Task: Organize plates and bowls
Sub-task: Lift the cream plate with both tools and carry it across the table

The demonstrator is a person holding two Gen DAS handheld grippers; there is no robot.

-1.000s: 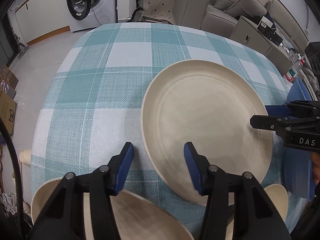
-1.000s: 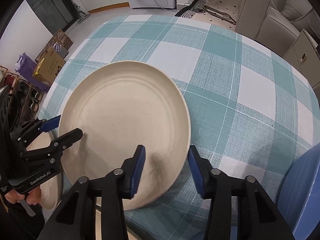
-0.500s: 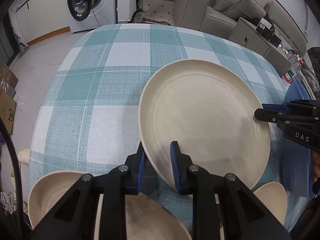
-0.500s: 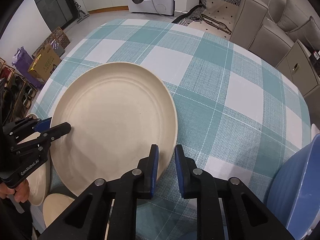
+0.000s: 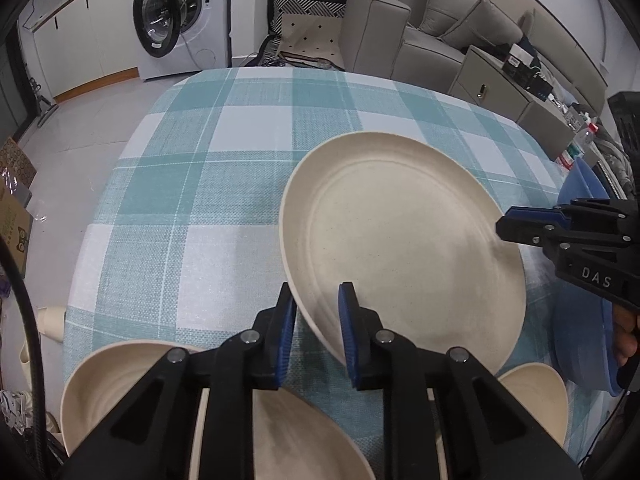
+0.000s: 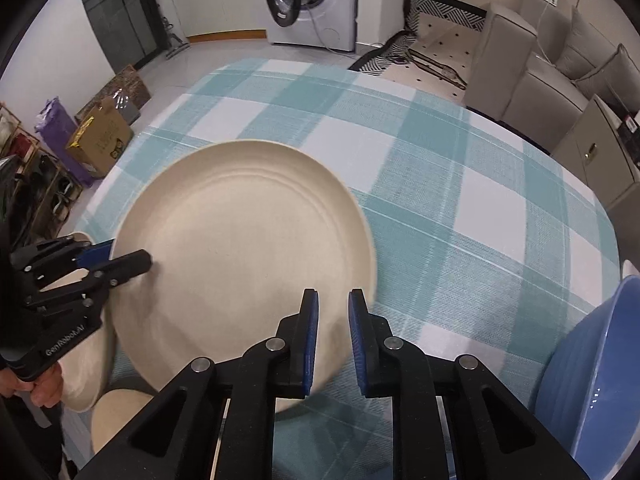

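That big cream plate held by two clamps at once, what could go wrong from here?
1. Each gripper pinches only the thin rim of the big cream plate: the left gripper on one side, the right gripper on the opposite side. If the hands pull apart or tilt unevenly, the plate could slip.
2. Smaller cream bowls sit close beneath the left gripper; a dropped or lowered plate might knock them.
3. The blue bowl sits near the right gripper and could get bumped.

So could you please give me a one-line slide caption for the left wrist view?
Left gripper and right gripper clamp opposite rims of a cream plate.
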